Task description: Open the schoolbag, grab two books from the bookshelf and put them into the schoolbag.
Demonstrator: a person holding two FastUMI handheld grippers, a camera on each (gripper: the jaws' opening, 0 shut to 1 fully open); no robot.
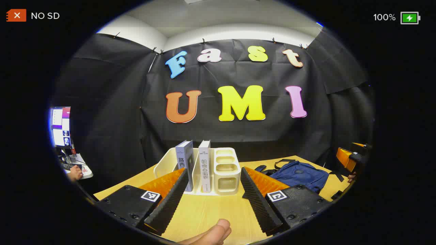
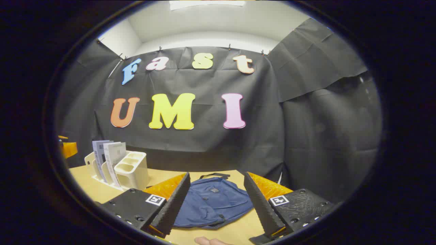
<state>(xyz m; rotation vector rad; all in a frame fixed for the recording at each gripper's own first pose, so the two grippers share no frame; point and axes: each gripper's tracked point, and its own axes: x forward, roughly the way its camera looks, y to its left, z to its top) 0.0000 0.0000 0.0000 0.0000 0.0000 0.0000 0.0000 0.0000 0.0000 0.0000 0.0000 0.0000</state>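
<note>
R tool point(image 2: 214, 204) just before schoolbag point(image 2: 213, 202)

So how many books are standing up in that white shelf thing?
2. One book stands in the left slot of the white bookshelf; the other book stands in the next slot, beside the pen compartments. Any lying flat behind would be hidden.

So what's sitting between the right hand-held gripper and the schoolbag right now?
Nothing: in the right gripper view, bare table separates the open right hand-held gripper from the schoolbag.

Blue schoolbag point(image 2: 213, 202) lies flat (closed); two books point(image 1: 195, 165) stand upright in the bookshelf point(image 1: 224, 170).
</note>
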